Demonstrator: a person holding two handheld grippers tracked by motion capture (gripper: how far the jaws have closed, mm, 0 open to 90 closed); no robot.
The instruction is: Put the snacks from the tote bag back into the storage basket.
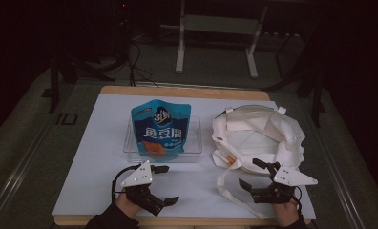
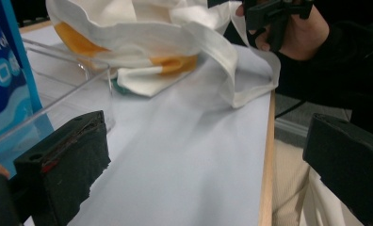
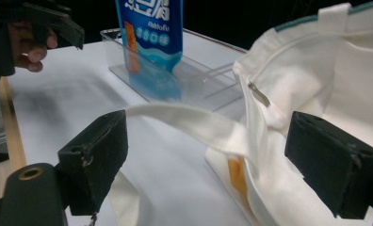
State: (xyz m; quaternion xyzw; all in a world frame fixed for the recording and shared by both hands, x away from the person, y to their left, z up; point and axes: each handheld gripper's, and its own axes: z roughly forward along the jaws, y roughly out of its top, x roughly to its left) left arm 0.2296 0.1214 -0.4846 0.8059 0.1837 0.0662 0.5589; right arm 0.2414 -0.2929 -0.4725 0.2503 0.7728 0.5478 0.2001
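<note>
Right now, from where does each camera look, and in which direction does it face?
High view: above the person's side, looking forward and down on the table; both hands with the left gripper and right gripper show.
Left gripper view: between its open jaws, facing the white tote bag and the other hand.
Right gripper view: facing the bag strap, blue snack pouch, clear tray.
All views share bag, pouch and tray.

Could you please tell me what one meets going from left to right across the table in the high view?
Left gripper → blue snack pouch standing in the clear tray → white tote bag → right gripper, near the bag's front edge.
</note>
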